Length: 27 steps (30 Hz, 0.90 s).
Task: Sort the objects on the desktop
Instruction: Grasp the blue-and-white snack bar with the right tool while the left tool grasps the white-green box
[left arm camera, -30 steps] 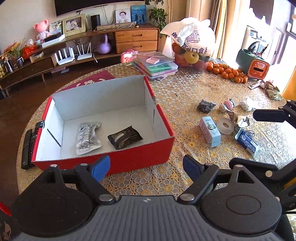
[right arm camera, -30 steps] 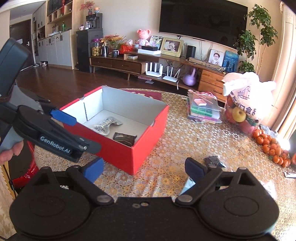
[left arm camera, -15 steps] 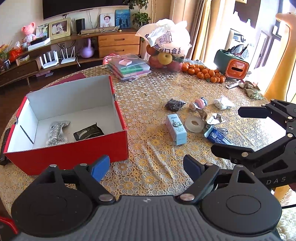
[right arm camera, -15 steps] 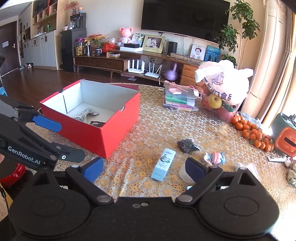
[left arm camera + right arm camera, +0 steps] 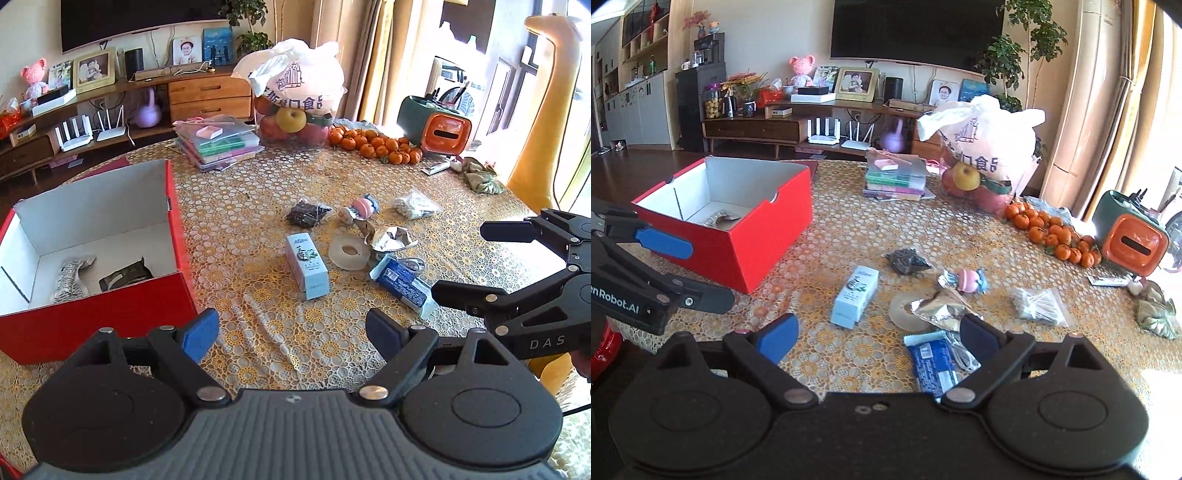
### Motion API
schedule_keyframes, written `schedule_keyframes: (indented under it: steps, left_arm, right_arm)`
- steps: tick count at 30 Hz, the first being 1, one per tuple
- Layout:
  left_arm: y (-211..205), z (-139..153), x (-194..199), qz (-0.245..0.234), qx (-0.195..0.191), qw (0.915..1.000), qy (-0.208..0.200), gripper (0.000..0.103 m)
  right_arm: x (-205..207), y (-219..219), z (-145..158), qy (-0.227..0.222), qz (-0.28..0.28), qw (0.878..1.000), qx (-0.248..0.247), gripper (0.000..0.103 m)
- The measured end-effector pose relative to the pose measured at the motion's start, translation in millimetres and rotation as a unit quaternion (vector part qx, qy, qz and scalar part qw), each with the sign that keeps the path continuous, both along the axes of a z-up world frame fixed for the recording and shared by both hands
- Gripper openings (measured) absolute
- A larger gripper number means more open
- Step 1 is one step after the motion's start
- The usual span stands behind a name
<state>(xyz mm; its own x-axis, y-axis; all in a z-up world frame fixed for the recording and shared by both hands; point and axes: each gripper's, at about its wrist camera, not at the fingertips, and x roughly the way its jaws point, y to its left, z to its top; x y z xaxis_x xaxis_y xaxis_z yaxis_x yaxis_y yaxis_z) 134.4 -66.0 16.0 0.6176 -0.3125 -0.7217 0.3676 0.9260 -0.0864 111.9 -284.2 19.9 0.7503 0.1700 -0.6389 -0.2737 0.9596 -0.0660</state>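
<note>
Swung rightward since a second ago, both grippers: red box [image 5: 110, 317] now at left edge of left wrist view, loose clutter brought to centre. Left gripper [image 5: 291, 334] with jaws apart, empty, above table [image 5: 236, 229] near its front edge. Right gripper [image 5: 879, 334] likewise spread wide, empty, hanging over blue wrapper [image 5: 932, 363] and white cable [image 5: 962, 356].

Round table under yellow lace-pattern cloth. Behind: dark television [image 5: 916, 29], wooden sideboard [image 5: 768, 127] with framed photos and routers, potted plant [image 5: 1015, 48], curtains at right.

Red box open, white inside, toward table's left edge; silver sachet [image 5: 72, 275] and dark sachet [image 5: 125, 277] lying on its floor.

Unsorted items in a group around table's centre: pale blue carton [image 5: 306, 266] lying flat; translucent tape roll [image 5: 349, 253] just beside it; crumpled foil packet [image 5: 389, 236] touching the roll; dark packet [image 5: 308, 214] beyond; pink-and-blue toy [image 5: 360, 210]; bag of cotton swabs [image 5: 413, 205].

Toward far edge: stack of plastic cases [image 5: 218, 142], white bag of fruit [image 5: 295, 96], heap of small oranges [image 5: 373, 146], green-and-orange container [image 5: 437, 123].
</note>
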Motion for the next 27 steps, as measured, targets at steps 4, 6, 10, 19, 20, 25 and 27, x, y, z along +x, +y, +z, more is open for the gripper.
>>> schedule_keyframes:
  steps: [4,6,10,19,20,25,27]
  left_arm:
    - [-16,-10,4,-0.014,0.004,0.9999,-0.002,0.086]
    - [-24,-16,7,-0.017,0.009,0.9998,-0.001,0.086]
    - [-35,-25,16,-0.017,0.011,0.9998,0.001,0.086]
    - [-53,-48,48,0.005,0.002,0.9999,0.012,0.086]
    - [-54,-51,53,0.009,0.0,0.9999,0.013,0.086]
    - [-64,-65,71,0.019,-0.001,0.9996,0.021,0.086]
    - [-67,-70,77,0.022,-0.001,0.9995,0.024,0.086]
  right_arm:
    - [-1,-19,-10,0.004,-0.014,1.0,-0.001,0.092]
    - [0,-28,-16,0.011,-0.019,1.0,-0.002,0.091]
    - [2,-41,-29,0.025,-0.026,0.999,-0.001,0.089]
    - [18,-54,-58,0.054,-0.03,0.998,0.008,0.086]
    - [20,-55,-61,0.057,-0.031,0.998,0.009,0.086]
    - [32,-57,-75,0.071,-0.029,0.997,0.018,0.083]
    - [36,-57,-79,0.076,-0.029,0.996,0.021,0.082]
